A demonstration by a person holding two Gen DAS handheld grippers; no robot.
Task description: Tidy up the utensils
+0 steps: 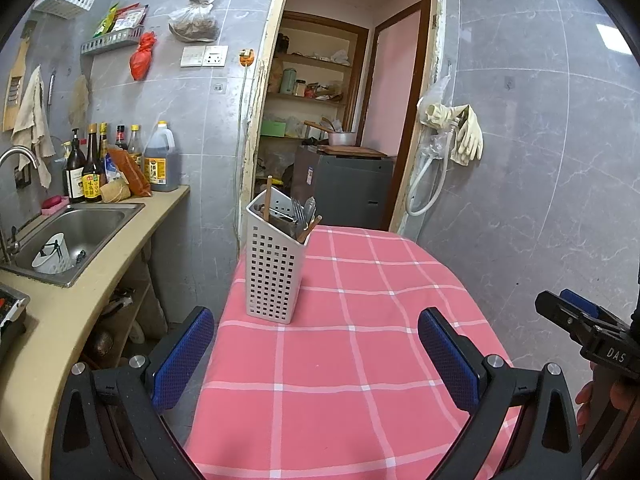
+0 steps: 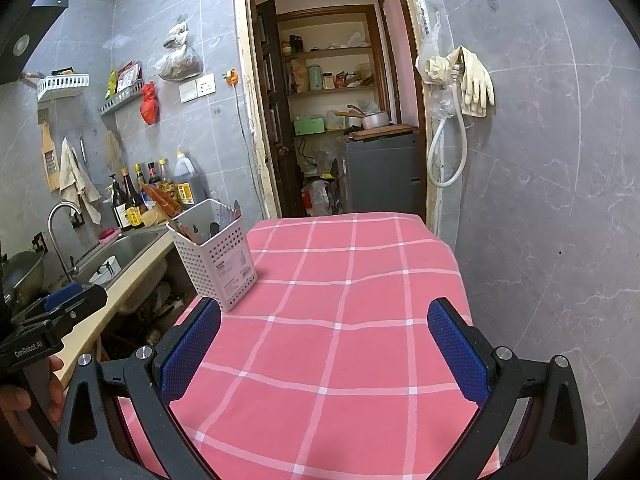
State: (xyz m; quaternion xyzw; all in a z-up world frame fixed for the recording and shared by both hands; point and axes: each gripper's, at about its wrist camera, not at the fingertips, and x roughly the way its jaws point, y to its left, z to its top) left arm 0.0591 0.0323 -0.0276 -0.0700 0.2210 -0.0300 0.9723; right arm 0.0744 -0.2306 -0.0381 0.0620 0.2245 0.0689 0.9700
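A white perforated utensil holder (image 1: 274, 268) stands on the pink checked tablecloth (image 1: 360, 352) near its far left corner. It holds forks (image 1: 298, 209), a spoon and wooden-handled utensils (image 1: 269, 196). It also shows in the right wrist view (image 2: 216, 252) at the table's left edge. My left gripper (image 1: 316, 354) is open and empty, hovering over the near part of the table, short of the holder. My right gripper (image 2: 324, 350) is open and empty above the table's middle. The right gripper also shows at the left wrist view's right edge (image 1: 576, 320).
A counter with a steel sink (image 1: 76, 236) runs along the left, with a white cup (image 1: 52, 258) inside and sauce bottles (image 1: 116, 160) behind. A doorway (image 1: 340, 120) opens behind the table. Rubber gloves (image 1: 464, 132) hang on the grey tiled wall to the right.
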